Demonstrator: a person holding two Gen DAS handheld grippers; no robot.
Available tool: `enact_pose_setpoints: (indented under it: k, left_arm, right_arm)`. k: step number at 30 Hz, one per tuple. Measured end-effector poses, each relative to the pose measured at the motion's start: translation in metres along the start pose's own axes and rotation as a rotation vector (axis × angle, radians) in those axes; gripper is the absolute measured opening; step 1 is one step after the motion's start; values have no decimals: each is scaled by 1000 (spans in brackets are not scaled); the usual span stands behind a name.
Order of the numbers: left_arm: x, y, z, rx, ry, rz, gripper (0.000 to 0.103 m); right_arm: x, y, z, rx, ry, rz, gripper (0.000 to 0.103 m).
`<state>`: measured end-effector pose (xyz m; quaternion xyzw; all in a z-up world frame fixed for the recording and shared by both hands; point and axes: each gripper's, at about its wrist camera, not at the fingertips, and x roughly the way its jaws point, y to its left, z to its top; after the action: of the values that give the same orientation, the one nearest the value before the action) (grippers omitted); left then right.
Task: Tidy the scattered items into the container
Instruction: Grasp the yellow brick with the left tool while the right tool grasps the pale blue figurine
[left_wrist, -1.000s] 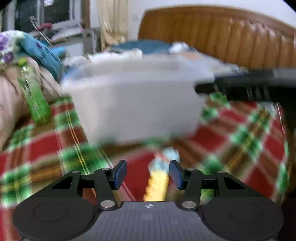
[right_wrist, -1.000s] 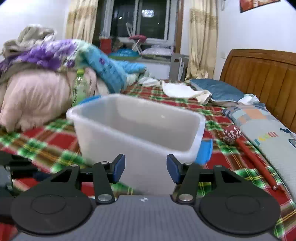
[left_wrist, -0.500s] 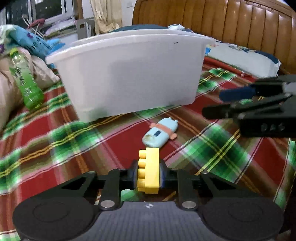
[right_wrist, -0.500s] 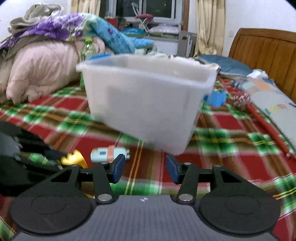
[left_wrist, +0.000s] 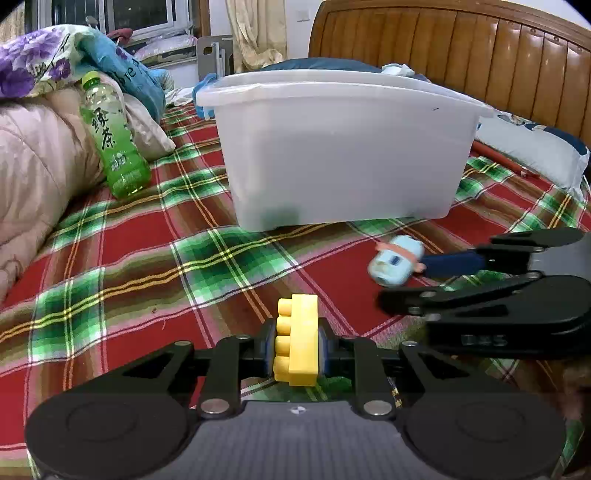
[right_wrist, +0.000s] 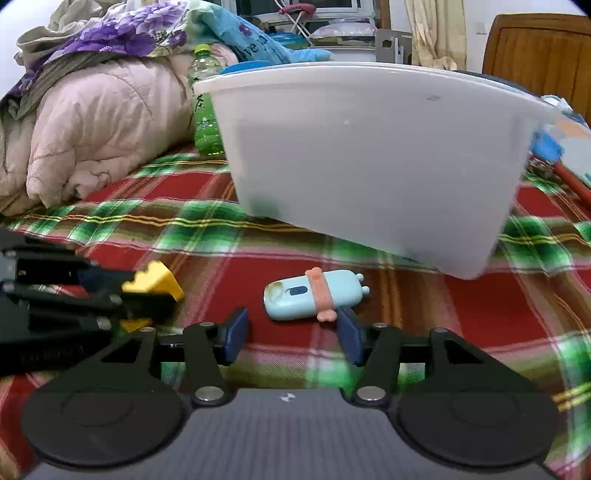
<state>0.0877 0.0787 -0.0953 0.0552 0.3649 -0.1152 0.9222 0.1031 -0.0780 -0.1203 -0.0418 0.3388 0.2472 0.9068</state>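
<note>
Since a second ago left tongs (left_wrist: 295, 341) clamped yellow brick (left_wrist: 297, 338), right tongs (right_wrist: 291, 334) widening, apart, blue toy (right_wrist: 314, 295) at 12 o'clock unpinched; next: close, lift both into container (left_wrist: 343, 147).

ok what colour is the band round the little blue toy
Salmon pink, wrapped round the middle of the light blue toy; the right wrist view shows it best.
</note>
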Motion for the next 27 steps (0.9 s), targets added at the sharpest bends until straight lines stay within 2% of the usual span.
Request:
enact_pose_setpoints:
  k: [4,8,10,21,27]
  left_arm:
    - [4,1,-1,-12,-3,-5,26]
    - [5,5,1,-32,-3,-10,26]
    - [5,5,2,-32,-6,-12,26]
    - [-4,-21,11,-2,-34,-54,26]
    - [-25,-36,24,21,-82,-64,26]
  right_arm:
    - [17,7,6,-12,-29,-30,64]
    - [33,7,17,-45,-17,-27,64]
    - [34,9,19,-89,-10,-38,52]
    - [-6,5,-2,-206,-11,-77,51]
    - [-35,-9,-2,-178,-41,-116,51]
